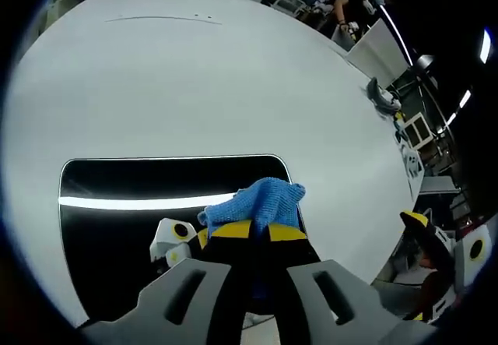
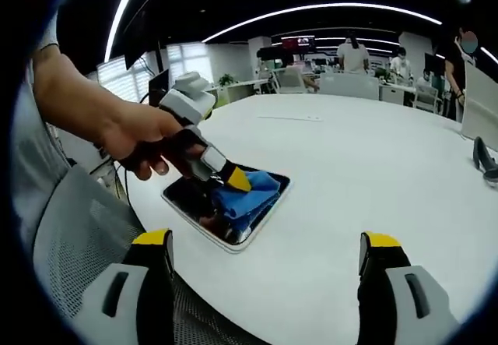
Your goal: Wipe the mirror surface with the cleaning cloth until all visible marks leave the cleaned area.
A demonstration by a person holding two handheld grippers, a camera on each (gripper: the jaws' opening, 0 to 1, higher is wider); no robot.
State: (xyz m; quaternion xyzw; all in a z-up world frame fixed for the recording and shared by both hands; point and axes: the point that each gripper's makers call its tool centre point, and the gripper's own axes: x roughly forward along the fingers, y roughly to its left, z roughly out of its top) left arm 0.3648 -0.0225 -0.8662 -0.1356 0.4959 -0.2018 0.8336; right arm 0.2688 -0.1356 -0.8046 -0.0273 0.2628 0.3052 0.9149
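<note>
Left gripper view: left tongs (image 1: 261,232) pinched narrow on the blue cleaning cloth (image 1: 257,203), lower centre of frame, cloth pressed on the dark mirror (image 1: 117,236) lying flat on the white surface (image 1: 194,80).

Right gripper view: right tongs (image 2: 264,255) spread wide, holding nothing, at the bottom edge above the surface. Mirror left of centre; a hand (image 2: 144,146) grips the left tool.

Free: white table (image 2: 373,166) bare beyond the mirror (image 2: 194,212).
Blocked: black object (image 2: 484,160) by its far edge.
</note>
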